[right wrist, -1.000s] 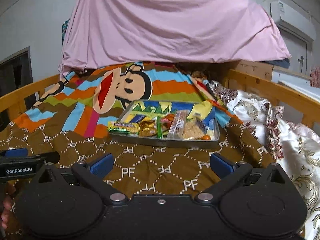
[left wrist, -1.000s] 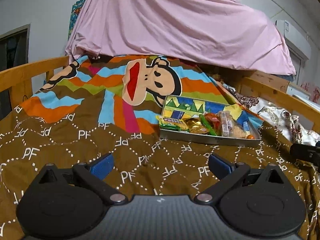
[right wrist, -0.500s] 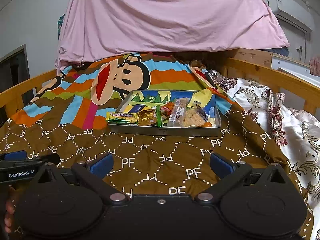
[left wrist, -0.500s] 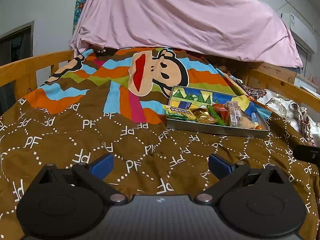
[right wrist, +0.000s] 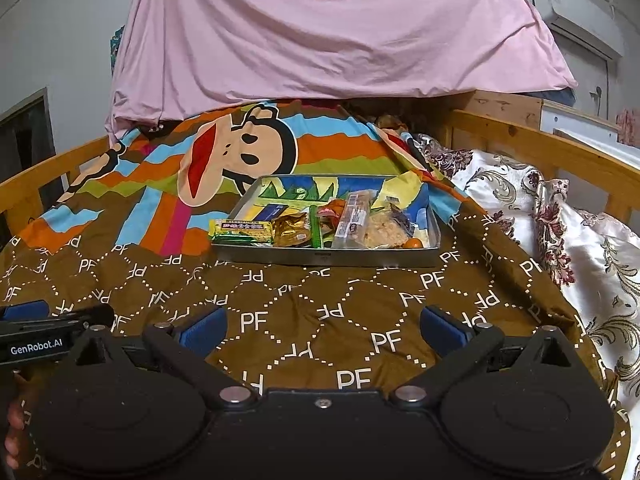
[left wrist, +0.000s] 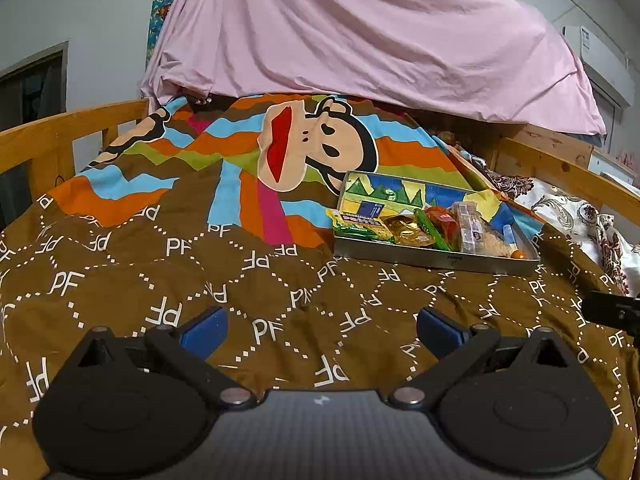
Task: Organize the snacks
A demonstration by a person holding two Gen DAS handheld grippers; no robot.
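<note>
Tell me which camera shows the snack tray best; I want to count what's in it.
The right wrist view: the tray sits near the middle, seen almost square-on, with its wrappers spread side by side. In the left wrist view the same tray lies off to the right and angled, so the packets overlap more.

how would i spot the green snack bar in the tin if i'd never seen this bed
On the brown blanket, below the cartoon monkey face, sits a shallow metal tin of snacks. The green snack bar lies at its left end, overhanging the rim. It is the only long green-edged wrapper with a dark label, beside a gold packet.
</note>
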